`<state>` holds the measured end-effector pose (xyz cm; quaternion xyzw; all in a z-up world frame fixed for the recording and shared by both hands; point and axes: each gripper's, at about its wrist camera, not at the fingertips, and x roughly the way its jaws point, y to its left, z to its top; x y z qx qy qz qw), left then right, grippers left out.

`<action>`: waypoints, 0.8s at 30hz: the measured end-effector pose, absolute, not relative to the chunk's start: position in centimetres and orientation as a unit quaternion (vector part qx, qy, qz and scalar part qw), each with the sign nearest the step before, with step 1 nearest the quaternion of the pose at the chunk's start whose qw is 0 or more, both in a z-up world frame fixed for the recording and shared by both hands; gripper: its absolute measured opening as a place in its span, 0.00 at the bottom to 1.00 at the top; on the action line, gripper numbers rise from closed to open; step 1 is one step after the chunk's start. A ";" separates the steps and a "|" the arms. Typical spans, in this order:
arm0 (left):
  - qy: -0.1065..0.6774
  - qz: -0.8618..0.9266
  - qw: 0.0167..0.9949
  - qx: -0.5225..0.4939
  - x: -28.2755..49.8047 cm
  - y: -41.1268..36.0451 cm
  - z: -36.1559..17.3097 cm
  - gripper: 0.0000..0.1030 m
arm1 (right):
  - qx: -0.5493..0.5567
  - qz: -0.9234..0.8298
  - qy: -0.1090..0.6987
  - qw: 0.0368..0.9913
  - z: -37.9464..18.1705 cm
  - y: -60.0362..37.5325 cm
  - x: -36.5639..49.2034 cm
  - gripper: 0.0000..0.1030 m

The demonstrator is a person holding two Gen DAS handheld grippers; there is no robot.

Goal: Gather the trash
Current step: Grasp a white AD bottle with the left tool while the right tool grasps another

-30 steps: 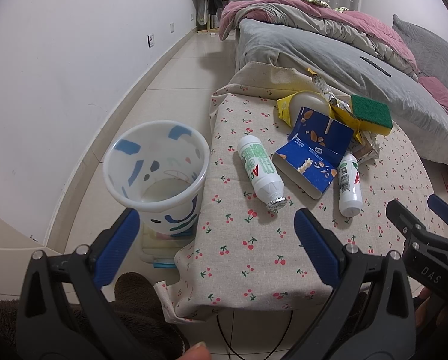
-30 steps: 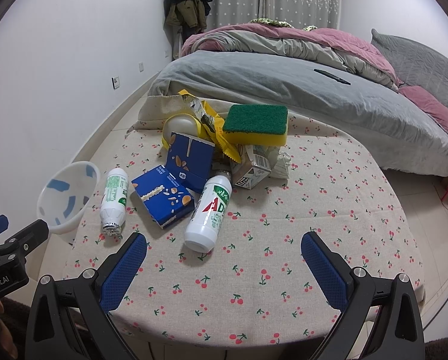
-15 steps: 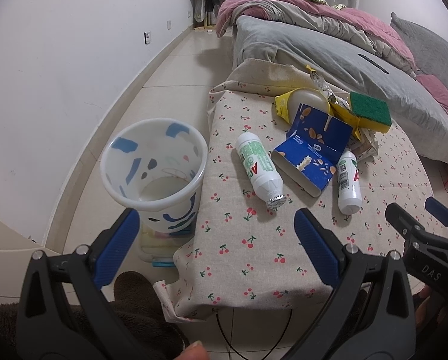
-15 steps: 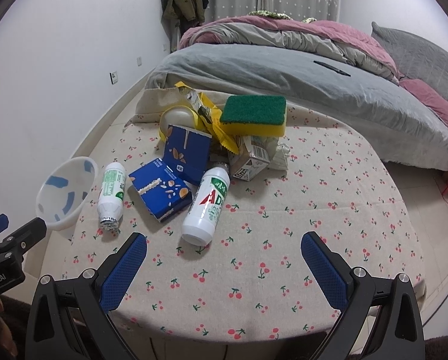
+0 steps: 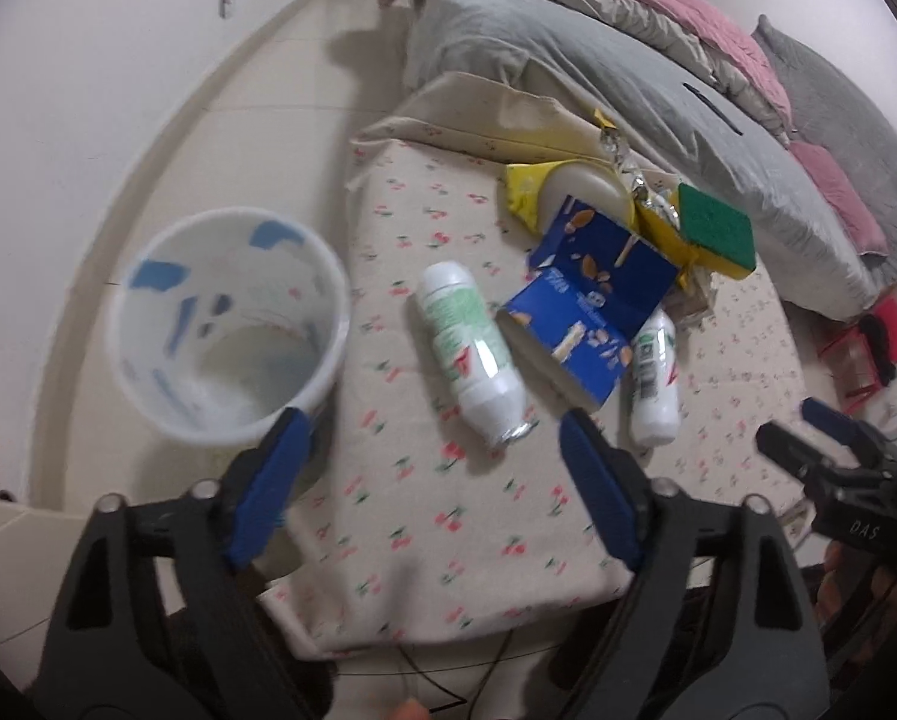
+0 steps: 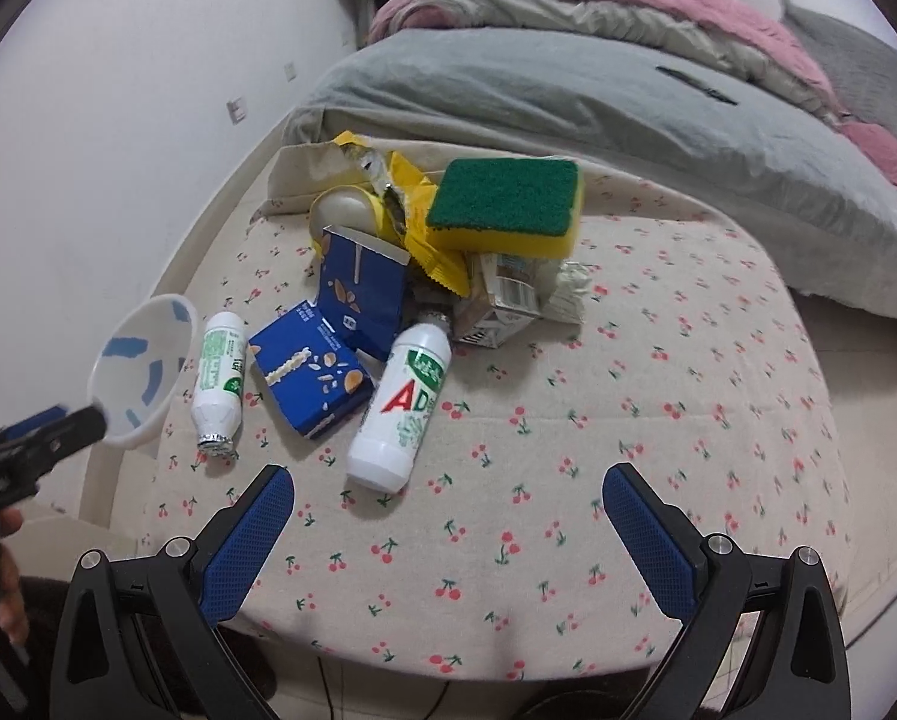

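Trash lies on a table with a cherry-print cloth point(image 6: 628, 420): two white bottles point(image 5: 472, 354) point(image 6: 400, 408), a torn blue carton point(image 5: 586, 312) point(image 6: 322, 366), a yellow wrapper point(image 6: 418, 228), a green-and-yellow sponge point(image 6: 508, 204) and a small crumpled carton point(image 6: 502, 300). A white bin with blue marks point(image 5: 226, 324) point(image 6: 142, 366) stands off the table's left edge. My left gripper point(image 5: 430, 468) is open and empty, just short of the left bottle. My right gripper point(image 6: 448, 516) is open and empty over the table's front.
A bed with grey and pink bedding point(image 6: 568, 78) runs behind the table. A white wall point(image 5: 58, 120) and tiled floor point(image 5: 238, 150) lie to the left. A red object point(image 5: 868, 342) sits on the floor at the right.
My left gripper has moved forward and down toward the left bottle and the bin. My right gripper has moved forward slightly over the table. Both stay open.
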<state>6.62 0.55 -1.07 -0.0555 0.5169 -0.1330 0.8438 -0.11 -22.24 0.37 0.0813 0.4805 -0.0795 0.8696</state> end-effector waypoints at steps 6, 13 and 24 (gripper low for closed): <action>0.558 -0.155 0.811 -0.083 9.7 -0.8 -4.2 0.54 | 0.089 -0.023 0.536 0.839 -1.6 -23.0 2.9 0.92; 0.577 -0.156 0.793 -0.116 12.1 -1.2 -6.3 0.47 | 0.165 0.022 0.564 0.809 -4.9 -24.2 5.1 0.68; 0.586 -0.154 0.778 -0.166 12.6 -0.5 -7.5 0.40 | 0.231 0.045 0.574 0.785 -8.2 -25.1 8.3 0.53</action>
